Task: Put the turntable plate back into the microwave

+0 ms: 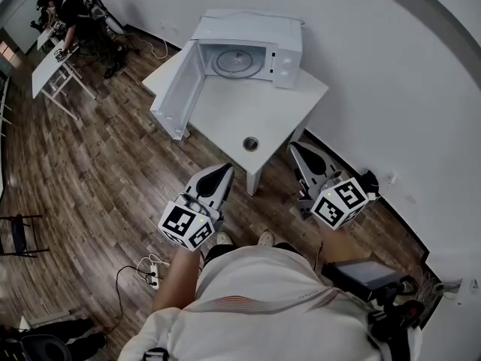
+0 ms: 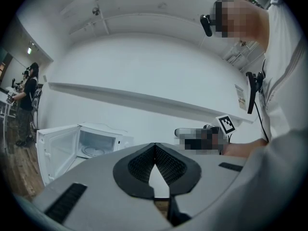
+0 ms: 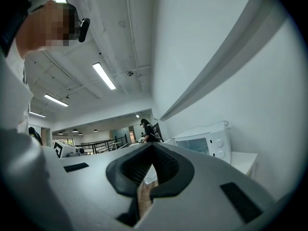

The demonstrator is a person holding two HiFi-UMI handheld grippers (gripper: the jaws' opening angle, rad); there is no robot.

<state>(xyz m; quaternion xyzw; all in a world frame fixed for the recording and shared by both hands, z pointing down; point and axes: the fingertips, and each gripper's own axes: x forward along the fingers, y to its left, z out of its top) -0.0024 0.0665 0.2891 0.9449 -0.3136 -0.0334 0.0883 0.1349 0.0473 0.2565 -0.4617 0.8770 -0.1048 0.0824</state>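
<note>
Currently the round, glassy-looking turntable plate (image 1: pixel 229 60) lies flat inside the boxy white microwave (image 1: pixel 288 51), whose door (image 1: pixel 176 89) is swung wide. Left gripper (image 1: pixel 224 171) and right gripper (image 1: pixel 296 150) are both pressed together and empty, well back across the smooth white table (image 1: pixel 225 115). The cavity is dead ahead of the left one. Small round metallic piece (image 1: pixel 250 143) sits near the table's front edge.

**Plate inside open microwave**

White microwave (image 1: pixel 255 47), upright at the far end of a white table (image 1: pixel 270 119). Door (image 1: pixel 179 89) swung wide open to the left, cavity exposed. Two knobs (image 3: pixel 217 142) on the panel right of the opening. Round clear plate (image 1: pixel 234 60) lying flat on the cavity floor, centred and wholly inside, also visible low in the cavity from the left gripper view.
</note>
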